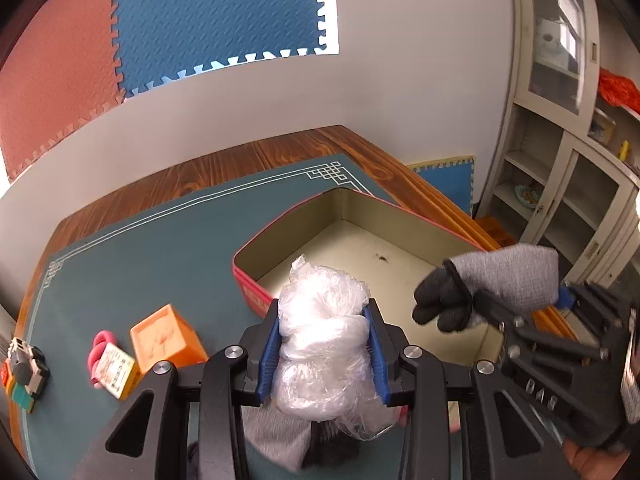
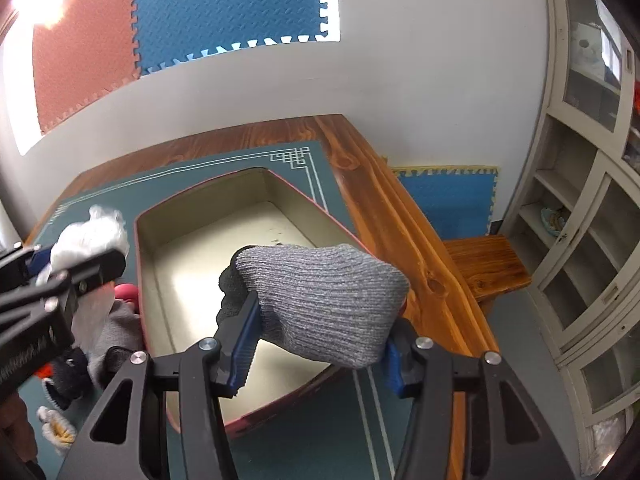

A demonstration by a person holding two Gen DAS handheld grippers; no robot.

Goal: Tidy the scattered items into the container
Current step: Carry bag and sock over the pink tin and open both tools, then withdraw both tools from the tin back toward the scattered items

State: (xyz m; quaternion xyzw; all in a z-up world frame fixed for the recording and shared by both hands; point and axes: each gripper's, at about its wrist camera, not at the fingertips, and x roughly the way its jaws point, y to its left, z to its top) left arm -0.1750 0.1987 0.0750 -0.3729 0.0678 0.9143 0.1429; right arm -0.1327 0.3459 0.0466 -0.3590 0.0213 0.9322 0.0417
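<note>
Room: we see a white wall with red and blue foam tiles [image 1: 172, 36] and a pale cabinet [image 2: 592, 184] off to the right.
Bench: we work on a wooden bench [image 2: 404, 216] covered by a dark green mat [image 1: 132, 264].
Container: the open red-rimmed tin [image 1: 344, 216] lies just ahead of both pairs of fingers, and its pale floor shows only a dark speck.
Left gripper [image 1: 325, 344]: our blue-padded fingers [image 1: 269, 344] pinch a crumpled clear plastic bag [image 1: 324, 320], which is held at the tin's near left corner.
Right gripper [image 2: 320, 344]: our fingers pinch a grey knit glove [image 2: 328, 300] with dark fingertips, held over the tin's near end.
Left of the left fingers: an orange box [image 1: 166, 338], a pink-handled item with a card [image 1: 110, 366], and a small toy block [image 1: 24, 372] lie on the mat.
Below the left fingers: more grey fabric [image 1: 276, 436], which we cannot identify.
</note>
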